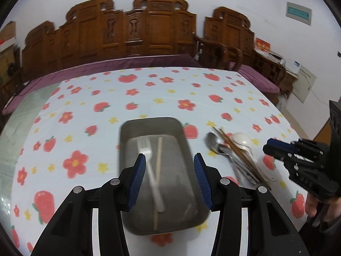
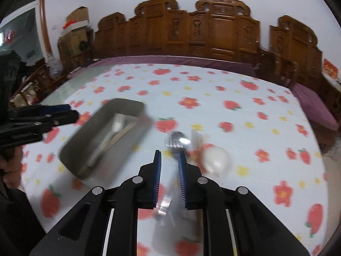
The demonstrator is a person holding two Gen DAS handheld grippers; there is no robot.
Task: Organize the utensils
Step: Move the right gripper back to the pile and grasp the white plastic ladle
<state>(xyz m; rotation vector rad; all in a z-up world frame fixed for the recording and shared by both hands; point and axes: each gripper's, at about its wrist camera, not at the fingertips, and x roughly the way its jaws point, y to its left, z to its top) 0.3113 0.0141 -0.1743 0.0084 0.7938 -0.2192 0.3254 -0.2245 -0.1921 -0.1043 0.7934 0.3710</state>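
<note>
A grey rectangular tray (image 1: 125, 132) sits on the flowered tablecloth and holds a white plastic fork (image 1: 149, 162) and one pale chopstick (image 1: 158, 160). My left gripper (image 1: 169, 155) hovers over the tray, open, with nothing between its blue pads. To the tray's right lies a pile: a metal spoon (image 1: 212, 140), dark chopsticks (image 1: 234, 149) and a white ceramic spoon (image 1: 243, 140). My right gripper (image 2: 169, 152) is above that pile, its jaws narrowly apart, gripping nothing. The metal spoon (image 2: 179, 140) and white spoon (image 2: 215, 160) lie just beyond its tips, blurred. The tray (image 2: 70, 155) is to its left.
The tablecloth (image 1: 149, 89) leaves a bare glass strip (image 1: 19, 115) on the table's left. A carved wooden bench (image 1: 132, 29) with purple cushions runs behind the table and along its right side. A person's hand (image 1: 313, 204) holds the right gripper (image 1: 268, 147).
</note>
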